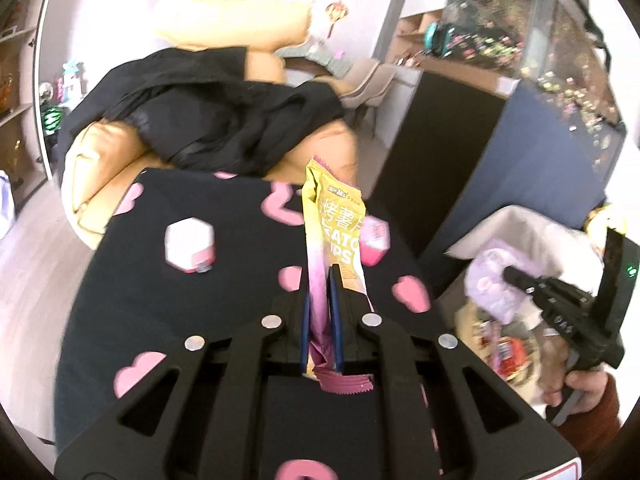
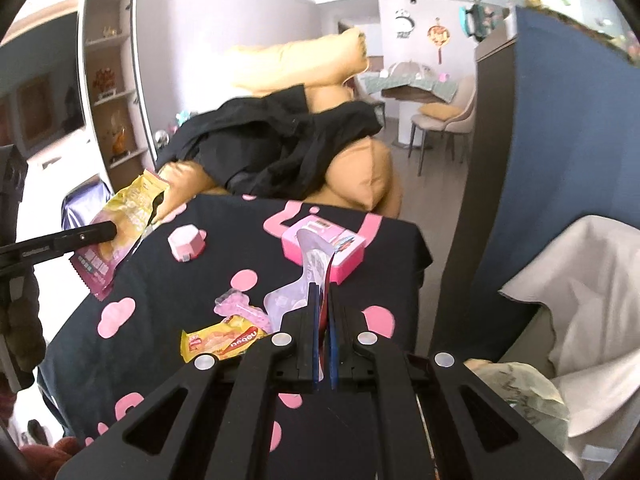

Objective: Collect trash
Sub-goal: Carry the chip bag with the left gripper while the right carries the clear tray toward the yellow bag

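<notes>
My left gripper (image 1: 320, 274) is shut on a yellow and pink chips bag (image 1: 334, 216), which stands upright between the fingers above the black tablecloth (image 1: 224, 216). The right wrist view shows that bag (image 2: 124, 212) at the left, pinched by the left gripper (image 2: 112, 232). My right gripper (image 2: 324, 292) is shut on a clear plastic blister pack (image 2: 312, 264). In the left wrist view the right gripper (image 1: 509, 273) holds that pack (image 1: 494, 280) over the lined trash bin (image 1: 520, 226). A yellow snack wrapper (image 2: 220, 340) and a pink clear wrapper (image 2: 240, 308) lie on the cloth.
A pink box (image 2: 324, 252) and a small pink and white box (image 2: 186, 244) stand on the table. The bin (image 2: 580, 280) is to the right of the table, beside a blue panel (image 2: 560, 140). Behind the table is a tan sofa (image 2: 368, 176) draped with black clothing (image 2: 288, 148).
</notes>
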The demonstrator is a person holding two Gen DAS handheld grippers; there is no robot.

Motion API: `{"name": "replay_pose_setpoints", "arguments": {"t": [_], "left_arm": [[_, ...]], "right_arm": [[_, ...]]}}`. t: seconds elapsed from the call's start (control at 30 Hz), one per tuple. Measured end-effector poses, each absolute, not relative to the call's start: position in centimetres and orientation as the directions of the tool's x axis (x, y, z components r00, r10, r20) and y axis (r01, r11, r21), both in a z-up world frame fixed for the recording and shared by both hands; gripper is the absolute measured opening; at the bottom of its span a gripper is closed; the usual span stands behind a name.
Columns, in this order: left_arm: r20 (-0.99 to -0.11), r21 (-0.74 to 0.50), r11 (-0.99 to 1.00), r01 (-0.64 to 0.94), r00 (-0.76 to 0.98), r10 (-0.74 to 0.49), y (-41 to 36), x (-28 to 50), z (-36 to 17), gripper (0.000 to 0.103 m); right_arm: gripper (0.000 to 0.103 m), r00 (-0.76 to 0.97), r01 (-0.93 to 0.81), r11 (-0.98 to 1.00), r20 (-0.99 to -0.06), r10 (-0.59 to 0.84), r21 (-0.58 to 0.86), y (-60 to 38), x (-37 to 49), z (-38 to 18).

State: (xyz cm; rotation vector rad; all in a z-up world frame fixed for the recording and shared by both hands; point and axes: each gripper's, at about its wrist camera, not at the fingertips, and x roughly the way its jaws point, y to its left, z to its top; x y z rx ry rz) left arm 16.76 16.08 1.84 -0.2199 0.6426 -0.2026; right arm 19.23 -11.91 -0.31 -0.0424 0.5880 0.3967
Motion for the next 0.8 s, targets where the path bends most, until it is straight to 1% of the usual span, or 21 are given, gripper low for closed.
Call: {"name": "replay_pose_setpoints", "arguments": {"t": [0.1,0.2,0.6,0.8], "left_arm": [[-0.543,-0.313,0.936,0.16,0.779,-0.314,13.8,15.7,2.5,0.008],[-0.539,-0.325,0.924,0.201,0.764,-0.355,11.1,15.2,2.7,0.008],[-0.541,-0.27,0.89,0.367,0.707,-0.456,0.8,14.4,3.7,0.008],[-0.578,-0.258,0.862,0.437,0.645,-0.5,-3.9,14.8,2.2,0.008]], "right_arm": [[0.006,0.779,-0.362,0.93,-0.528,0.338,0.06,-13.5,17.8,0.5],[0.006,0.8,-0.341,0.939,-0.509,0.317,0.048,-15.6,16.4,1.1],[0.006,0.862,-0.212,0.975,-0.458,0.216,0.061,-24.5,12.1,1.7],[0.006,0.875,-0.15,0.987,-0.455,0.163,0.064,-28.2,10.7,1.1]]}}
